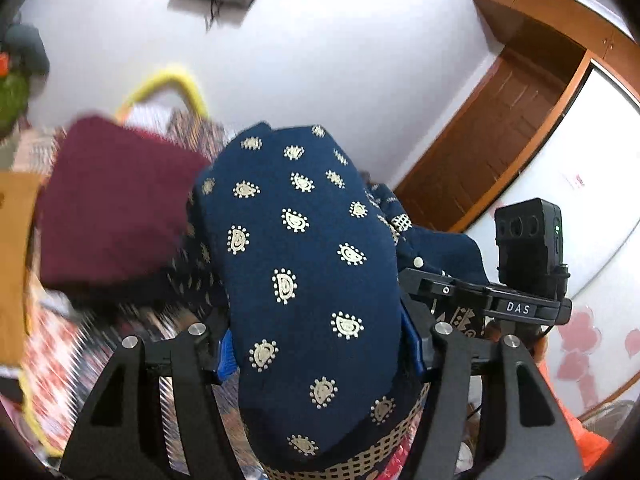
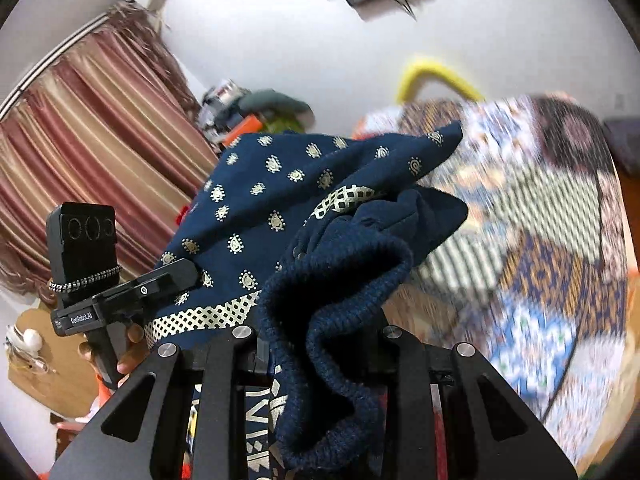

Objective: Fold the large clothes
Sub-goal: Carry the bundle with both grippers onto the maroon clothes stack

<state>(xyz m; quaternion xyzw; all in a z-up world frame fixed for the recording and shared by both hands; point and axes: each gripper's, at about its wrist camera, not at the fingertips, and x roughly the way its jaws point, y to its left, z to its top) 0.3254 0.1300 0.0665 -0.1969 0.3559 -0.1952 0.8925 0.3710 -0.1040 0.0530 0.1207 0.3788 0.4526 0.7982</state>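
The navy printed garment (image 1: 296,248) fills the centre of the left wrist view, bunched between the blue pads of the left gripper (image 1: 318,350), whose fingers stand partly apart and clamp a thick fold of the cloth. In the right wrist view the same garment (image 2: 280,208) drapes from centre to lower middle, its ribbed dark edge hanging over the right gripper (image 2: 320,360); the fingers there are nearly together and pinch the fabric.

Both grips appear to hold the garment raised above the patterned bedspread (image 2: 540,240) at the right of that view. A maroon cloth (image 1: 112,200) lies at middle left of the left view.

Procedure, as judged:
- Keep both grips firm.
- Spread the grippers apart to flatten the cloth before folding.
- Avoid catching the maroon cloth.
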